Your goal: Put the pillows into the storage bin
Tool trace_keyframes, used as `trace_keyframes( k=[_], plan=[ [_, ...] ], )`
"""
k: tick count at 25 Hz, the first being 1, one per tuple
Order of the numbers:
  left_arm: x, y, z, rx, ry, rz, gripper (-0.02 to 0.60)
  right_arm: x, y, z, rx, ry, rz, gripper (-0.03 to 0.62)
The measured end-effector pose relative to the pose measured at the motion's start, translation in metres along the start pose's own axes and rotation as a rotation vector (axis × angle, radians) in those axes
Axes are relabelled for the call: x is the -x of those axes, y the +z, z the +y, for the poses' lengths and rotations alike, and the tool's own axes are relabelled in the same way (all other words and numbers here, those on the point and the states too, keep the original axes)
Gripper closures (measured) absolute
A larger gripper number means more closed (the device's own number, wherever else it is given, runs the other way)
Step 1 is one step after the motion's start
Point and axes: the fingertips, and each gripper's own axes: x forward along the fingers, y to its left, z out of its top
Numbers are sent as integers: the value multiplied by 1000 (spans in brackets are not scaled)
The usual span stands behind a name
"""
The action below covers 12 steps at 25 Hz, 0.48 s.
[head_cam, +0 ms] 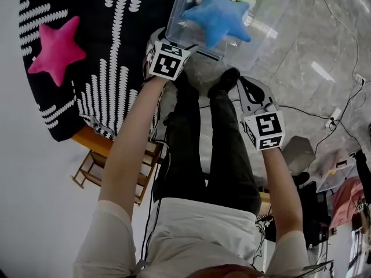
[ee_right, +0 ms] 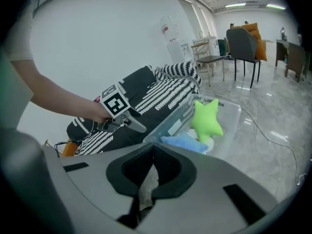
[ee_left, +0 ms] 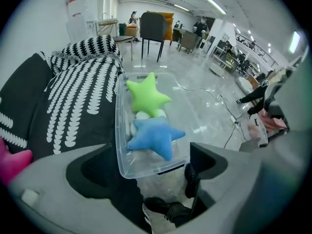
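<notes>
Step in hand: left gripper (ee_left: 151,174) is hovering over the near end of the storage bin (ee_left: 118,130), its jaws standing wide apart with nothing between them. It is judged to be free for the next pick.
Right gripper: right gripper (ee_right: 151,177) is hanging idle just right of the person's legs, its jaws resting together and holding nothing.
Pillows in bin: blue pillow (ee_left: 153,138) is lying at the near end, with green pillow (ee_left: 147,97) lying behind it and touching it.
Pillow outstanding: pink pillow (head_cam: 55,51) is lying on the black-and-white cover (head_cam: 87,16), well apart from the bin, on the person's left.
Recommended handling: the left gripper should be clearing the bin rim before swinging across, keeping its jaws wide. It should be closing on the star's thick centre rather than a soft arm tip, then carrying the pillow in above the rim.
Obscured: a white item is showing beneath the two pillows, too covered to identify. The bin's far end is running out of the head view, and the pink pillow is showing only as a sliver in the left gripper view.
</notes>
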Motion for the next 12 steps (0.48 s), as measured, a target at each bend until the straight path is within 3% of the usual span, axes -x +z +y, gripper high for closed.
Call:
trace_keyframes(
  k=[12],
  plan=[
    [18, -30, 45, 113, 29, -73, 106, -42, -6, 34, 62, 39, 77, 589]
  ],
)
